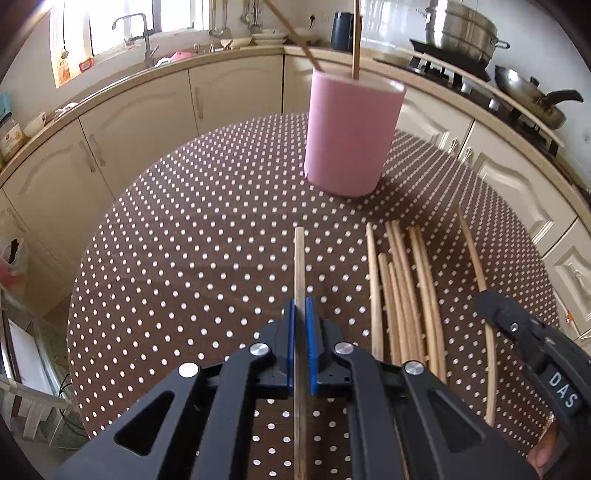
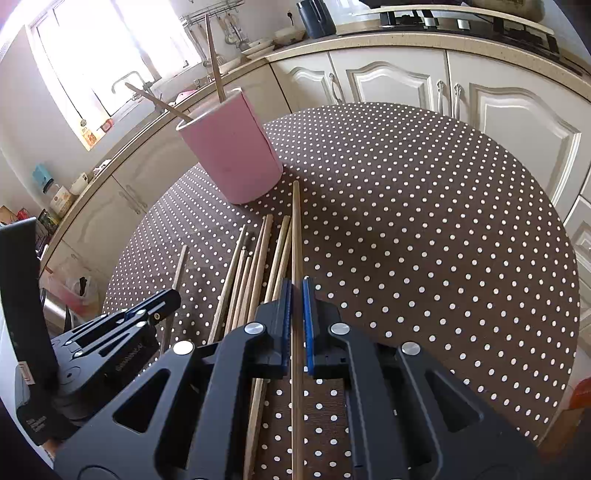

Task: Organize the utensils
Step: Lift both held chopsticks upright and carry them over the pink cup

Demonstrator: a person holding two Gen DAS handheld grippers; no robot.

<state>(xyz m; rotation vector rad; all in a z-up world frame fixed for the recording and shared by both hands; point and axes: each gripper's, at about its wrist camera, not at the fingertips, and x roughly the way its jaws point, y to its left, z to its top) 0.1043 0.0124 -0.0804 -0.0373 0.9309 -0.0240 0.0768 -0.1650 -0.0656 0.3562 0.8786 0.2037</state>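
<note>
Two chopsticks already stand in the pink cup on the dotted desk, a loose pile still lies beside it, and each hand-held gripper, left and right, is clamped on one chopstick

- A brown cloth table cover with white dots was seen to be matt and finely woven.
- The tall pink cylindrical holder looked smooth and matt.
- The pale wooden chopsticks appeared unvarnished and dull.
- Each black plastic gripper, left and right, was fitted with ribbed blue pads and shiny metal rivets.
- A polished steel pot was noted as glossy.
</note>
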